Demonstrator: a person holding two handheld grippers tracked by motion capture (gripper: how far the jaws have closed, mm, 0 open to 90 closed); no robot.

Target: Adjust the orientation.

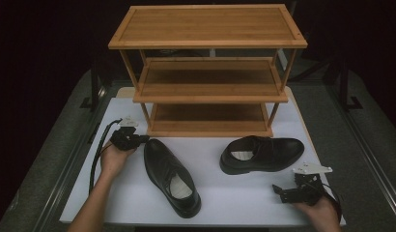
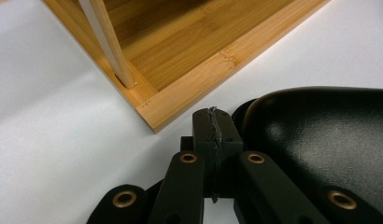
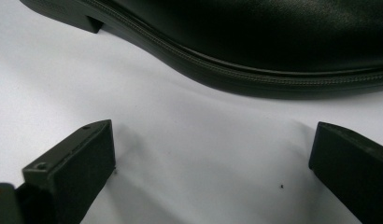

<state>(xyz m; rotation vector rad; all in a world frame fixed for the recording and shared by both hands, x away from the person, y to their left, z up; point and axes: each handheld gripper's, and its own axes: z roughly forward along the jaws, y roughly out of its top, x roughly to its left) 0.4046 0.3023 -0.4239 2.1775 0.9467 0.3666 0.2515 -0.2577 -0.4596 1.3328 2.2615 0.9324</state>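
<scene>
Two black leather shoes lie on the white table. One shoe lies at centre left with its toe pointing toward the shelf. Its toe sits right beside my left gripper, which is shut with nothing between its jaws. The other shoe lies at centre right, toe to the right. My right gripper rests near the table's front right, a little short of that shoe's sole. It stands wide open over bare table.
A three-tier bamboo shelf rack stands at the back of the table. Its bottom front-left corner is just ahead of my left gripper. Dark floor surrounds the table.
</scene>
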